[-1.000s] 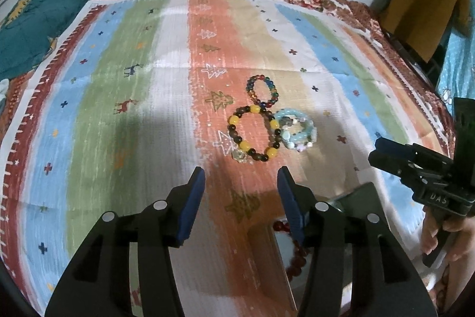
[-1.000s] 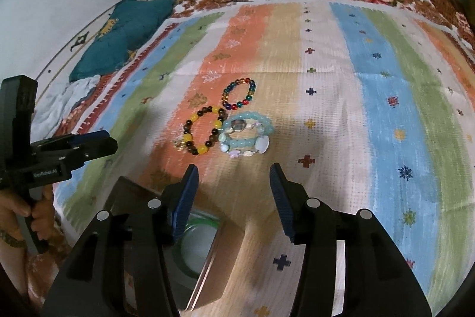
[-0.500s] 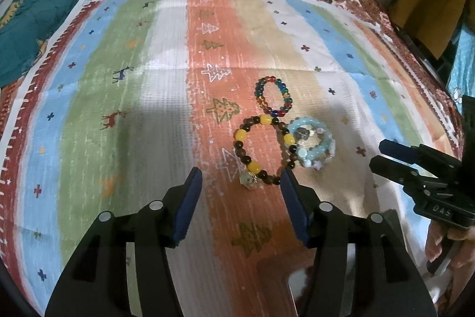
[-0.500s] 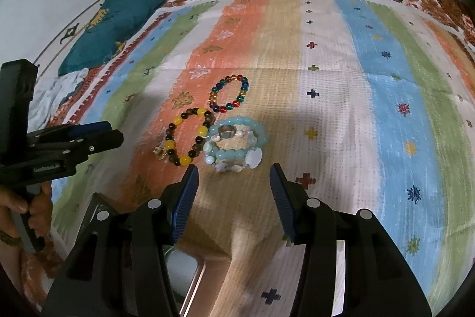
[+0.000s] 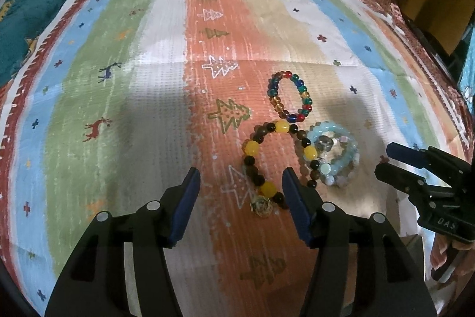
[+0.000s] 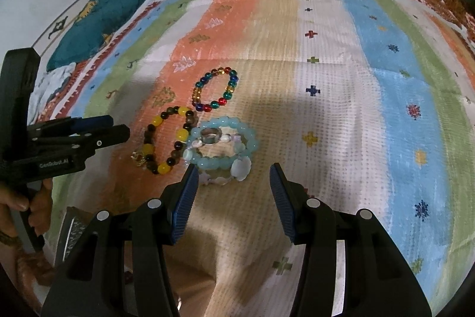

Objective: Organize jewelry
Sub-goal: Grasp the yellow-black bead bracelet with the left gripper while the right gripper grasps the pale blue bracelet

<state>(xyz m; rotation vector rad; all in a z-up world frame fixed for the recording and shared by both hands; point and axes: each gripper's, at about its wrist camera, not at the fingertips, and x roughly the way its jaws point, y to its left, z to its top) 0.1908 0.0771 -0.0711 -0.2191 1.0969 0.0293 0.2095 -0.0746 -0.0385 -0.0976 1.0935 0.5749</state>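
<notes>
From my left wrist, my left gripper (image 5: 240,177) tilts steeply down, its jaws opening and empty; the brown-and-yellow bracelet (image 5: 277,156) lies just ahead, nearer the right finger.

From my right wrist, my right gripper (image 6: 234,173) tilts down, half open, holding nothing; the pale blue bracelet (image 6: 224,144) lies just beyond its left fingertip.

Three beaded bracelets flat on the striped cloth: rainbow (image 5: 289,95), brown-yellow (image 5: 252,149), pale-blue (image 5: 346,162), clustered touching.
</notes>
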